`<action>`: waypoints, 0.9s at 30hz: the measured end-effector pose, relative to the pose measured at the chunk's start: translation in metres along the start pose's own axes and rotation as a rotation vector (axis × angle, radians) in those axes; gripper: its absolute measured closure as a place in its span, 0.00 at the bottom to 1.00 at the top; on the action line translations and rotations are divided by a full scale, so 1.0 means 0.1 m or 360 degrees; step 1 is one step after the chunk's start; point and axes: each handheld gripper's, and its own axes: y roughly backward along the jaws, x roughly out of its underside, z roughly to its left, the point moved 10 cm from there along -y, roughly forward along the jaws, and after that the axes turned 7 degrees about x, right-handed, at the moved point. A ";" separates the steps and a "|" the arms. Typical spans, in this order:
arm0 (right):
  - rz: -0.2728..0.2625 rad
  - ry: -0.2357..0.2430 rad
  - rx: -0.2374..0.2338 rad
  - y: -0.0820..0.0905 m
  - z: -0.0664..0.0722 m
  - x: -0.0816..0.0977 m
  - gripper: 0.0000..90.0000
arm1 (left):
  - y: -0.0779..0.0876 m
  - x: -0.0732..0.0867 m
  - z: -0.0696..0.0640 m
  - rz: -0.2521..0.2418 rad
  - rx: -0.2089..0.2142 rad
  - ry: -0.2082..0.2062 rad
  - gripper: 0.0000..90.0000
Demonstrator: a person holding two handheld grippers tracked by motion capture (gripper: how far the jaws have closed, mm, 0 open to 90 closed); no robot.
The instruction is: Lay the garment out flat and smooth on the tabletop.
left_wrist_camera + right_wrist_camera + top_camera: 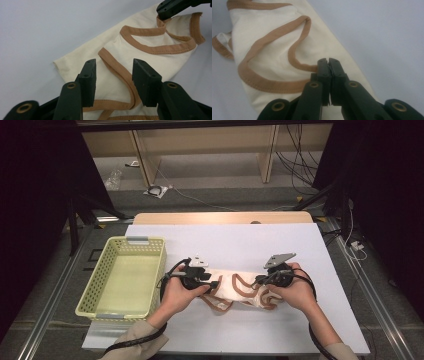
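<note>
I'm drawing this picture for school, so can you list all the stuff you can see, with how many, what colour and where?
Cloth top: one, cream with brown trim, folded on the sheet between the two hands.
Basket: one, pale yellow-green, nothing in it, left part of the table.
Sheet: one, white, covering the tabletop.
Table: one, light wood, its far edge showing beyond the sheet.
Cables: several, dark, on the floor behind the table.
Left claw: one, black, open over the top's brown-trimmed edge.
Right claw: one, black, shut on the top's brown trim.
Hands: two, one on each claw, near edge of the table.
</note>
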 end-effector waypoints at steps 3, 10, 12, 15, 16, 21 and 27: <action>0.0023 -0.0024 0.0040 0.06 -0.03 0.03 0.80 | -0.07 -0.01 -0.01 0.0016 0.0027 0.0015 0.59; -0.0071 -0.0294 0.0173 0.47 -0.06 0.15 0.65 | -0.21 -0.13 0.01 0.0064 -0.0007 -0.0012 0.53; -0.0049 -0.0324 0.0135 0.52 0.06 0.25 0.62 | -0.27 -0.13 0.03 0.0093 -0.0023 -0.0004 0.51; 0.0004 -0.0359 0.0104 0.50 0.18 0.42 0.61 | -0.36 -0.11 0.04 0.0140 -0.0017 0.0005 0.51; 0.0028 -0.0377 0.0111 0.49 0.19 0.48 0.61 | -0.38 -0.11 0.03 0.0143 -0.0015 0.0013 0.52; 0.0118 -0.0492 0.0095 0.42 0.21 0.65 0.74 | -0.46 -0.05 0.01 0.0207 -0.0010 -0.0009 0.62; 0.0163 -0.0511 0.0073 0.38 0.28 0.68 0.94 | -0.48 0.01 -0.04 0.0265 0.0007 -0.0049 0.79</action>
